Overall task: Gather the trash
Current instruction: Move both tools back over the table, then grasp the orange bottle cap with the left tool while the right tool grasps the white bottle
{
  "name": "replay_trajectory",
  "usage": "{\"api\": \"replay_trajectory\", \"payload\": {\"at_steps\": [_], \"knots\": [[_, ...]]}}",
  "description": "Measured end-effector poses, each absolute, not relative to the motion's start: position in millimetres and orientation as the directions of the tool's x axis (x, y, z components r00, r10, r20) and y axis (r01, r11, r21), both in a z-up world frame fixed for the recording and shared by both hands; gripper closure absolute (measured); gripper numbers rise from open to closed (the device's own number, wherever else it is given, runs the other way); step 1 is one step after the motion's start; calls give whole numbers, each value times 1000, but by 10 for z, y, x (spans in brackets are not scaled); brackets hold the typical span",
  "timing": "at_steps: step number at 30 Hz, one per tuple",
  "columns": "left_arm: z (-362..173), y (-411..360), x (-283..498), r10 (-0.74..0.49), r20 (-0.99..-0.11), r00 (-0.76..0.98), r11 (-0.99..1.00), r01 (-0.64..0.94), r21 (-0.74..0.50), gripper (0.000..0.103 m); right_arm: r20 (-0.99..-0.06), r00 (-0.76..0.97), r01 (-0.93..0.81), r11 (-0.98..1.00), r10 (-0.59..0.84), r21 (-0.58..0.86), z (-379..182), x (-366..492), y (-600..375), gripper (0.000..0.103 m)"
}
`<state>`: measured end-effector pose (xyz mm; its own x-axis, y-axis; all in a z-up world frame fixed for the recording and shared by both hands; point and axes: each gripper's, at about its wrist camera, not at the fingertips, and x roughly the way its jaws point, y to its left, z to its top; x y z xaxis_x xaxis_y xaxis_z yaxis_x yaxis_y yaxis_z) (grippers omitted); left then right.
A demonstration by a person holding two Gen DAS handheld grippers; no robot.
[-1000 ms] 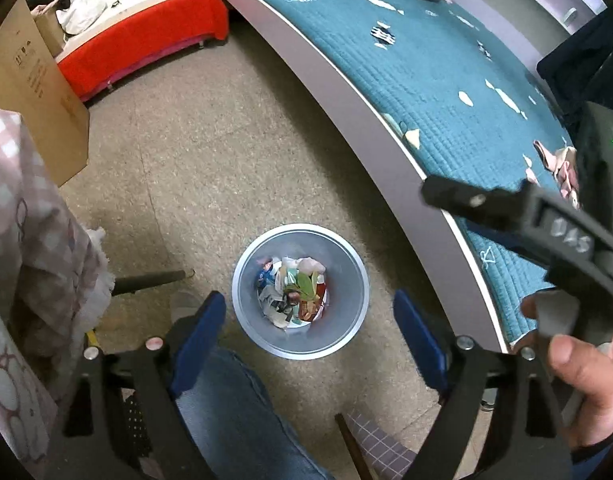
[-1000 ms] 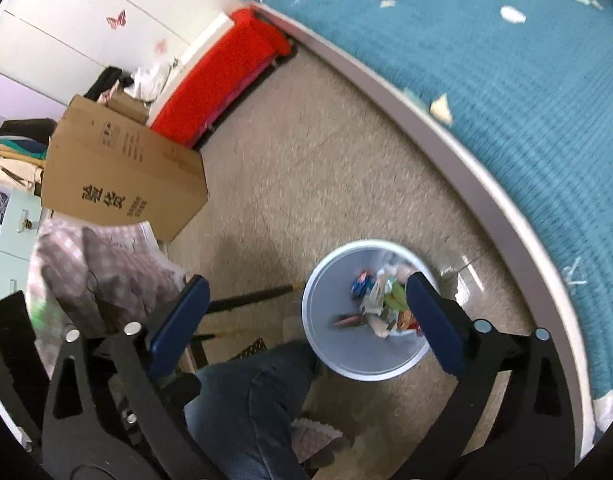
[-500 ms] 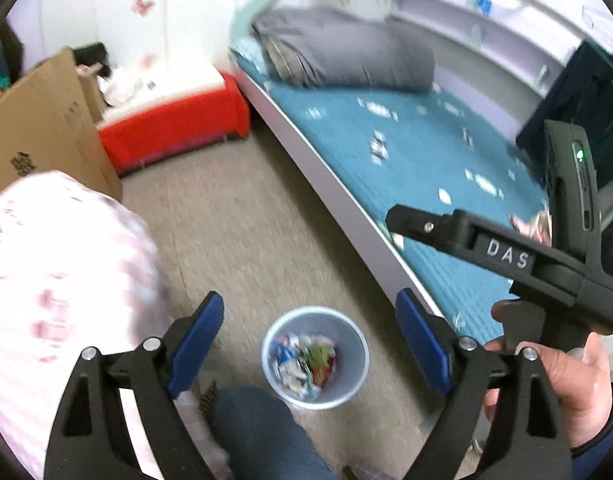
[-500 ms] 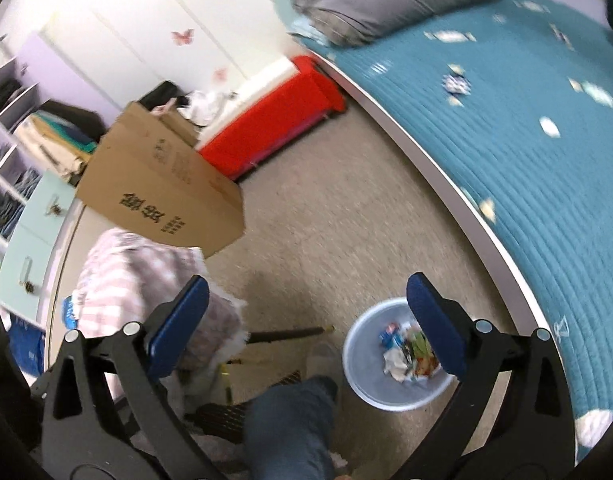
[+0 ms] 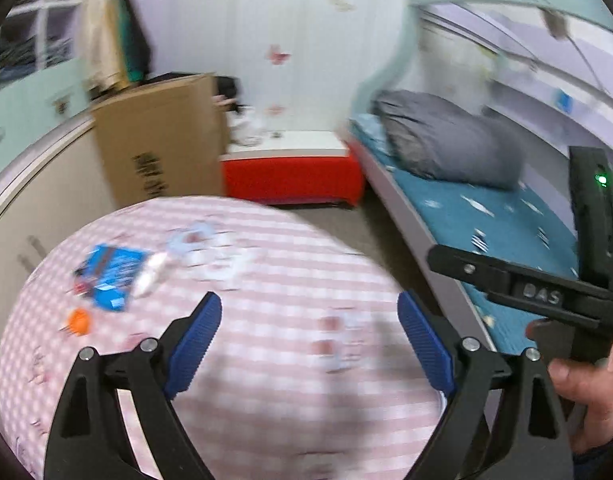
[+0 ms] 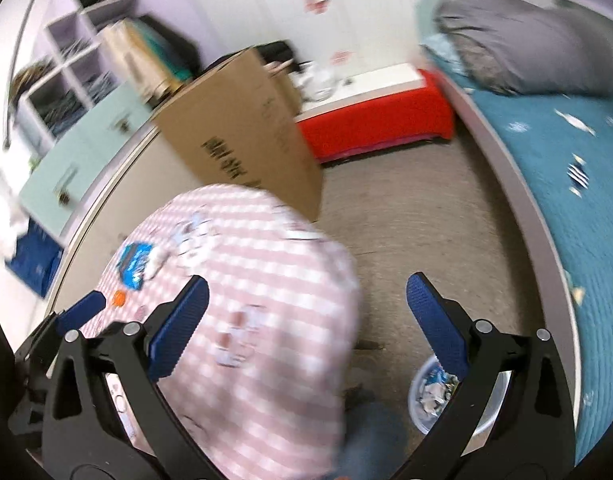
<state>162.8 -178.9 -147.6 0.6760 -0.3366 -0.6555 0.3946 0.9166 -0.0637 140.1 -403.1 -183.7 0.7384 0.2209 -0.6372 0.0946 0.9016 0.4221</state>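
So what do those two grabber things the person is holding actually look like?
Each is a black plastic frame with silver bolts and two ribbed blue fingers. The left gripper and right gripper look alike. Seen from the left camera, the right one bears raised lettering and a small green light.

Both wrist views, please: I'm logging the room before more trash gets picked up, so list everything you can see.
Tablecloth: one, pink-white check, on the table under both grippers.
Blue wrapper: one, on the cloth's left side.
Orange cap: one, near that wrapper.
Cardboard box: one, brown, behind the table.
Red bench: one, white top, against the wall.
Bed: one, teal cover with scattered scraps.
Pillow: one, grey, at the bed's head.
Trash bin: one, pale, on the floor, holding trash.
Left gripper: open, empty.
Right gripper: open, empty.
Hand: holding the right gripper.
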Motion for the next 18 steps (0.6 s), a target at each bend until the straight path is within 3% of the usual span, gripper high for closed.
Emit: {"api": "replay_trajectory", "payload": {"at_steps": [11, 18], "knots": [[-1696, -302, 2071, -165, -674, 720, 986, 140, -92, 15, -674, 677, -80, 941, 294, 330, -1774, 2115, -2778, 6], [-1952, 130, 2299, -103, -710, 696, 995, 71, -75, 15, -711, 638, -135, 952, 296, 275, -1870, 2450, -2274, 6]]}}
